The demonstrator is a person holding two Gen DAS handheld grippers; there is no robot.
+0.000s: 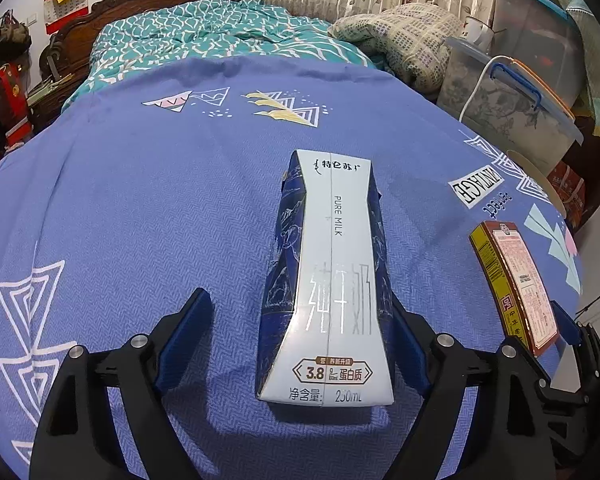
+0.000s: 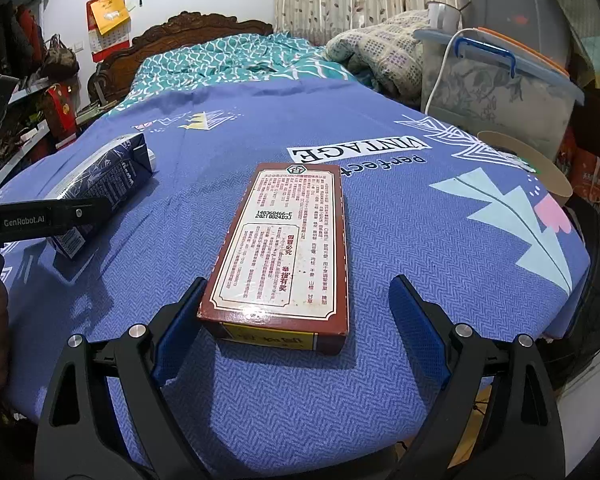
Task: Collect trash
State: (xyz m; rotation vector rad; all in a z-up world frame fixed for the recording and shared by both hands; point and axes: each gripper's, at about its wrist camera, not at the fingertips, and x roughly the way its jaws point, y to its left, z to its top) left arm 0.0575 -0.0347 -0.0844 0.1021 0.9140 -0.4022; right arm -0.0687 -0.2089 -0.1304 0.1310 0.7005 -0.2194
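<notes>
- My left gripper [image 1: 300,312] has a milk carton [image 1: 326,280] lying flat between its jaws on the blue sheet [image 1: 140,200]. The carton runs lengthwise from 6 toward 12 o'clock in the left wrist view, its "PURE MILK" face up.
- The left jaws stand spread. The pad at 3 o'clock sits tight beside the carton's dark side, though I cannot tell whether it touches; the pad at 9 o'clock is clear of it, with bare sheet in the gap.
- My right gripper [image 2: 300,304] straddles a red box [image 2: 284,252], flat on the same sheet with its printed label up and a yellow end panel facing me at 6 o'clock.
- The right jaws are also spread. The 9 o'clock pad is just beside the box's near corner; the 3 o'clock pad is well clear.
- From the right wrist view the carton lies at 9 o'clock of the box, apart from it, with the left gripper's black arm across it.
- From the left wrist view the box is at 3 o'clock of the carton.
- At 12 o'clock, past the sheet, is a teal quilt [image 2: 228,60] and a carved headboard [image 2: 196,26].
- At 2 o'clock stand clear storage bins [image 2: 496,84].
</notes>
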